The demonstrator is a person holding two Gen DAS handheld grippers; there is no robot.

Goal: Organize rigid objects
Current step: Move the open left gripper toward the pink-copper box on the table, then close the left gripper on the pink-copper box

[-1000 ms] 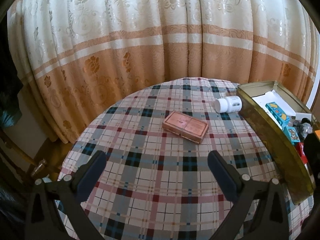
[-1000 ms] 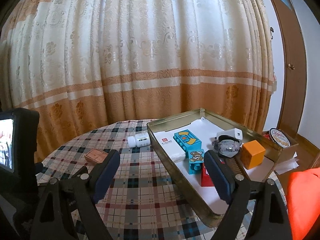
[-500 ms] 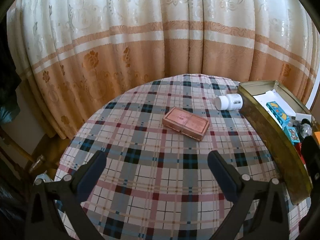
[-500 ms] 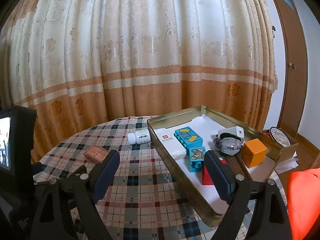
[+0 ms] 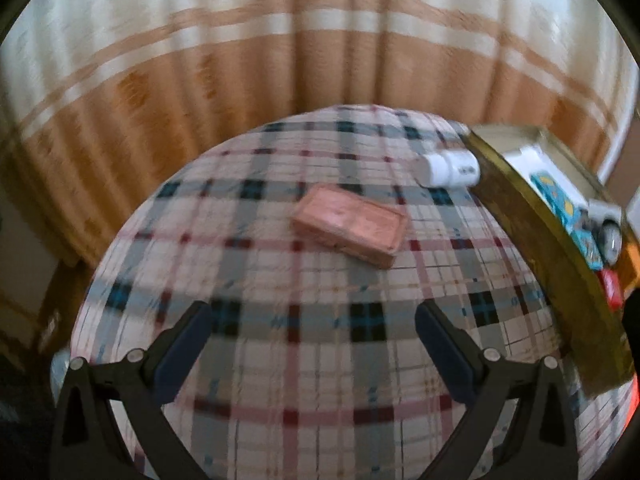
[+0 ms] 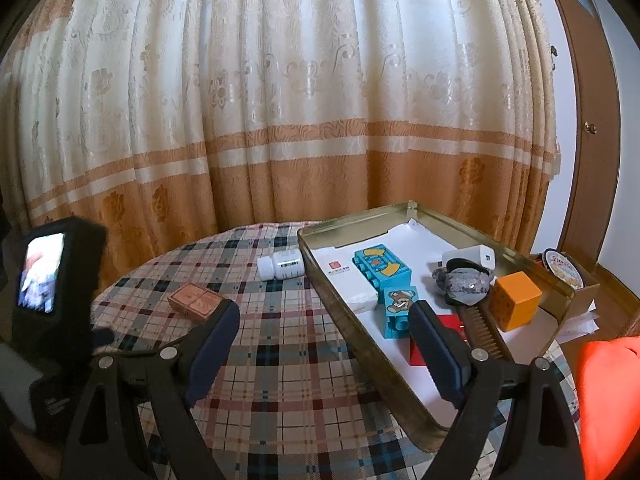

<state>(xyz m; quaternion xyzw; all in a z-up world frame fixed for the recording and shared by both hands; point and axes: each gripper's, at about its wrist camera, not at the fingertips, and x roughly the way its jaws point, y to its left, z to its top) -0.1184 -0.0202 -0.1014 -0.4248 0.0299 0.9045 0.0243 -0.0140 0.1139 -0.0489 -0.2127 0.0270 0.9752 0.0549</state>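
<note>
Pink flat box (image 5: 349,224) lies on the checked cloth (image 5: 280,360), just ahead of my left gripper (image 5: 310,330), whose fingers are wide apart and empty. I think I should bring them down on either side of its short width, squeeze gently, then carry it into the gold tin (image 6: 384,364).

The plaid desk (image 5: 304,360) lies bare between the left gripper (image 5: 310,332) and the flat pink case (image 5: 350,224); past it a white bottle (image 5: 450,168) lies just beside the gold tin's wall (image 5: 532,236). That raised wall (image 6: 360,340) bars the right side; inside, blocks (image 6: 384,268), a comb (image 6: 482,328) and an orange cube (image 6: 514,300) crowd the tin.
</note>
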